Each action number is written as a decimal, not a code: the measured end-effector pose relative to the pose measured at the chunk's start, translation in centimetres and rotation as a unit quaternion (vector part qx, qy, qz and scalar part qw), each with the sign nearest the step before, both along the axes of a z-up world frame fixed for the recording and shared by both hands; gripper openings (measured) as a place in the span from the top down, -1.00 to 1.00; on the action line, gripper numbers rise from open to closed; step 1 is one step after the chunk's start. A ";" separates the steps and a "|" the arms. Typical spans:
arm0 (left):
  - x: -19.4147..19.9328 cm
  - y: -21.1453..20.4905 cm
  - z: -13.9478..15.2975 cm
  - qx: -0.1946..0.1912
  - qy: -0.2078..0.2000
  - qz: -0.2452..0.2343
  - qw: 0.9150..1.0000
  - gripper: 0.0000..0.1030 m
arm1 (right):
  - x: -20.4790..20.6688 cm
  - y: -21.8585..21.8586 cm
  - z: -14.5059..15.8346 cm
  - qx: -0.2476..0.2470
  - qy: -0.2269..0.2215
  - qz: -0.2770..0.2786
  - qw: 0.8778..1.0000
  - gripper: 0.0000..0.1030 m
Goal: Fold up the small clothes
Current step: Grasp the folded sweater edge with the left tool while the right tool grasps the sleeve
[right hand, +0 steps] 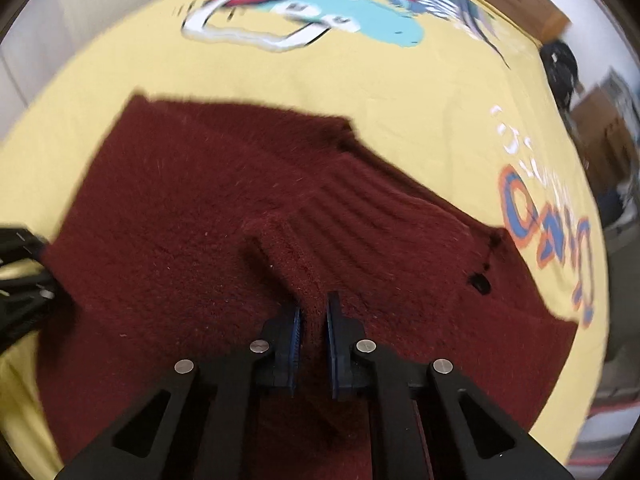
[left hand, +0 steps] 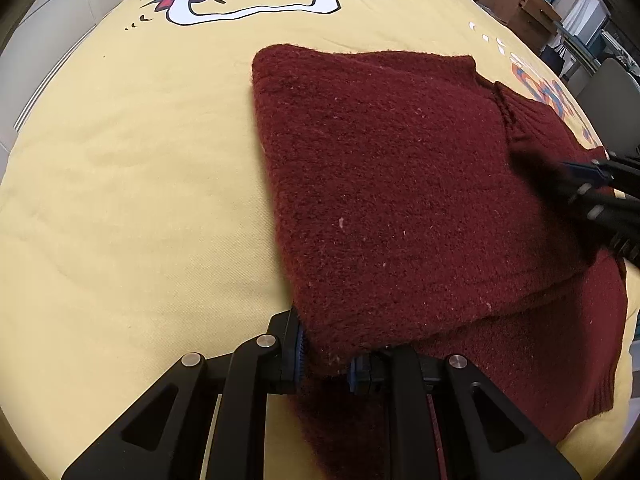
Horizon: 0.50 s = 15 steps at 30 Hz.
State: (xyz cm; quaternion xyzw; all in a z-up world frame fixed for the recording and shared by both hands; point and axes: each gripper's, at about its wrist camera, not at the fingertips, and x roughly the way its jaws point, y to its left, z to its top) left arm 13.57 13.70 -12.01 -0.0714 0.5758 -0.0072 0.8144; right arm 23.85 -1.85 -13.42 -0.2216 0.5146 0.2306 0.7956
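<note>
Yellow printed sheet (left hand: 120,200) under our maroon sweater (left hand: 380,180); left gripper (left hand: 326,354) and right gripper (right hand: 314,334) both pinch its folds.

Fuzzy maroon knit sweater (left hand: 392,184) lies on matt, seemingly cotton yellow sheet (left hand: 132,184).

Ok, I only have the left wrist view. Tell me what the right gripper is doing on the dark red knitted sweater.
Observer: The right gripper is shut on a raised fold of the dark red knitted sweater, pinched between its blue pads.
Operator: Say what lies ahead of it.
Observer: The fold runs forward to the sweater's ribbed band.
Operator: Report any marks.
Observer: Small dark spots sit right of that band; I cannot tell what they are.
</note>
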 end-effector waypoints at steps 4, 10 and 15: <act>0.4 -0.4 0.1 0.012 -0.002 -0.004 1.000 0.73 | 0.5 -4.2 2.2 0.028 -0.007 -0.038 0.999 0.80; 0.1 -1.2 0.5 0.017 -0.005 -0.003 1.000 0.74 | 1.0 -12.2 4.0 0.093 0.005 -0.121 0.988 0.80; 0.3 -2.9 0.3 0.026 -0.009 -0.009 1.000 0.74 | 0.2 -16.8 3.8 0.121 0.018 -0.177 0.977 0.80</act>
